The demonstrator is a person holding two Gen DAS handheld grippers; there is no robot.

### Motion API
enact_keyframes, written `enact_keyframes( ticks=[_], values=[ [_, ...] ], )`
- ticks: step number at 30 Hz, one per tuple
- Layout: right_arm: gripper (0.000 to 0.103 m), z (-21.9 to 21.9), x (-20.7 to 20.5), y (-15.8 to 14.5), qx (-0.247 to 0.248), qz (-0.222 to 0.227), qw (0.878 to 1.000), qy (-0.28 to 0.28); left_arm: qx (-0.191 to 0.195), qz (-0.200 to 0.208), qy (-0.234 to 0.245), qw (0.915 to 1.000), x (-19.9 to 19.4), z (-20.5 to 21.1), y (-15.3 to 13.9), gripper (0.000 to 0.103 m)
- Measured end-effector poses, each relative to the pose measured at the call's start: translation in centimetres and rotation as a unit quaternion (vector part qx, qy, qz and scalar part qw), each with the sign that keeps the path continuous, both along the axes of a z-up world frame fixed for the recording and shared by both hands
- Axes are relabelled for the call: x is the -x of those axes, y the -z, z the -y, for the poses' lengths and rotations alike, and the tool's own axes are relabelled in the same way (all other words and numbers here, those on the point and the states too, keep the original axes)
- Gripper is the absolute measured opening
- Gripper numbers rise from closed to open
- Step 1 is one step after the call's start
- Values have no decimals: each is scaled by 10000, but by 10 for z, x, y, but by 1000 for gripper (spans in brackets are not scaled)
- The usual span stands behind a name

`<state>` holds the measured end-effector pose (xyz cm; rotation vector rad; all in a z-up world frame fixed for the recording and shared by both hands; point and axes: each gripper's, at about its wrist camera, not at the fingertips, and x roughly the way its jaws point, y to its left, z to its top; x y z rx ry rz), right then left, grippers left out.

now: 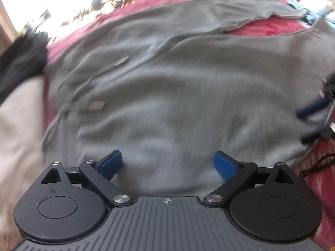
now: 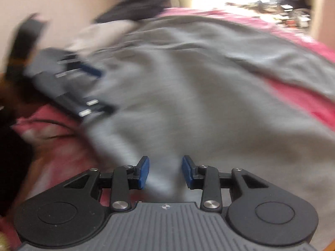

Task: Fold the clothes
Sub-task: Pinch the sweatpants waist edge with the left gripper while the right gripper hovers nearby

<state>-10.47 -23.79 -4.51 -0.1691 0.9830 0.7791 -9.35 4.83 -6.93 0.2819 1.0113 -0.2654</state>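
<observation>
Red bedding (image 1: 278,26) lies under a gray shirt (image 1: 178,96), spread flat ahead of both claws (good for folding). Left claw (image 1: 168,164) gapes wide; right claw (image 2: 165,172) is parted, holding nothing.

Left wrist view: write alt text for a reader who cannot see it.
An open left gripper hovers over a grey sweatshirt spread on a red bedspread, nothing between its blue pads. The right gripper shows at the right edge, blurred, and dark and pale clothes lie at the left.
</observation>
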Motion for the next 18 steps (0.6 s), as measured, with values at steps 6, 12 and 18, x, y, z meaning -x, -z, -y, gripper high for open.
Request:
enact_keyframes(
  ticks=[6,12,18],
  values=[
    [37,-2,-34,-11,-247,301,9987,323,-188,-227,-98,9995,19,-12,-12,96],
    [38,-24,-39,9,-192,175,9996,125,-260,-549,-316,9977,40,-26,-16,96],
    [39,-15,-9,6,-902,-421,9945,-340,554,-867,-1226,9871,47,-56,-11,96]
  ],
)
